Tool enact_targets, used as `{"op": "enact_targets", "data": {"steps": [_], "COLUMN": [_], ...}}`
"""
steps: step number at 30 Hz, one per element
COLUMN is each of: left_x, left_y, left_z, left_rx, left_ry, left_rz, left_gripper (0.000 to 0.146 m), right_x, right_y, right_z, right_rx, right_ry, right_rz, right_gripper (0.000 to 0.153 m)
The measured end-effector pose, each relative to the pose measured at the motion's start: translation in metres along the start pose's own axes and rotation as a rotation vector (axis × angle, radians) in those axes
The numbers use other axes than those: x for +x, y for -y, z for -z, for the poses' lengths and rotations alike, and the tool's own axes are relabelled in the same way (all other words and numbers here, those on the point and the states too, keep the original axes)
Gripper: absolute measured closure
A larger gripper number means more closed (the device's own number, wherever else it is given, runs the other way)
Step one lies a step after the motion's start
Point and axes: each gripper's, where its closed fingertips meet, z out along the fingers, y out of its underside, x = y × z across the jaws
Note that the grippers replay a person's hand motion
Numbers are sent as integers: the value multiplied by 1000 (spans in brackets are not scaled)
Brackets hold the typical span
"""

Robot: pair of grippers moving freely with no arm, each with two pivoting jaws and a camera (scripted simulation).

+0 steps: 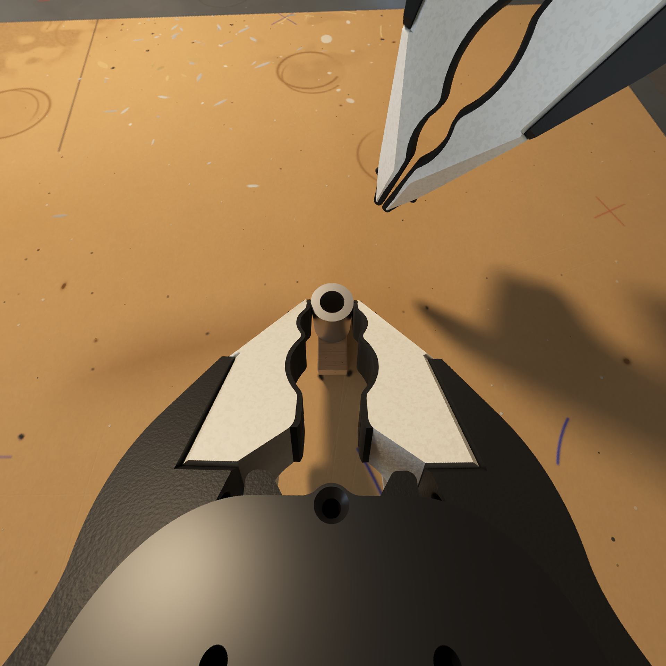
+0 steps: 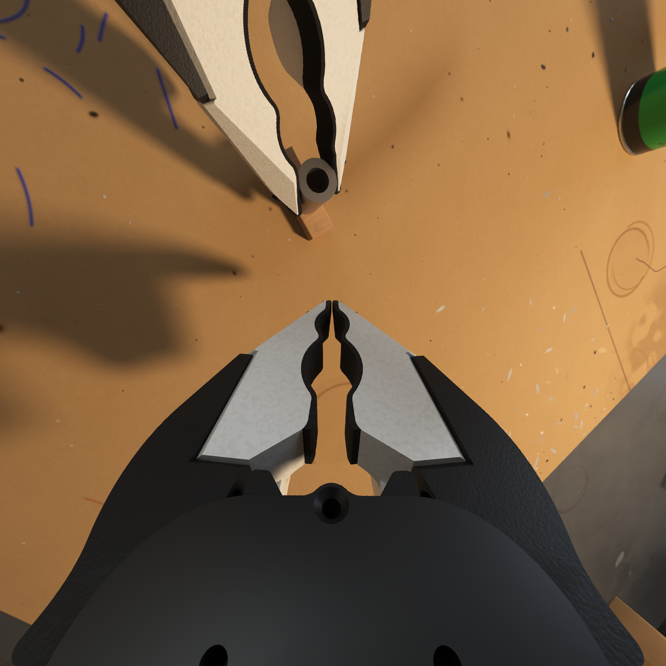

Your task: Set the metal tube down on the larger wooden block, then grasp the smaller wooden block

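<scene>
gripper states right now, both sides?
Left gripper: closed on the metal tube, held upright over a wooden block.
Right gripper: closed, holding nothing.

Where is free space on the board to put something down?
Free: the bare board between the right hand-held gripper and the green can. Crowded: around the left hand-held gripper, shut on the metal tube above a wooden block.
</scene>
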Motion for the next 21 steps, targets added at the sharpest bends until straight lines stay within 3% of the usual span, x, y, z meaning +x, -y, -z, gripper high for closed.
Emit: {"op": "enact_targets", "data": {"steps": [11,21], "left_x": [0,0], "left_y": [0,0], "left_z": [0,0], "left_rx": [0,0], "left_ry": [-5,-5], "left_rz": [7,10], "left_gripper": [124,124], "right_x": [-2,-2], "right_y": [-2,-3], "right_z": [-4,-4], "right_rx": [1,-27], "right_ry": [76,61], "right_rz": [-38,10], "right_gripper": [152,152]}}
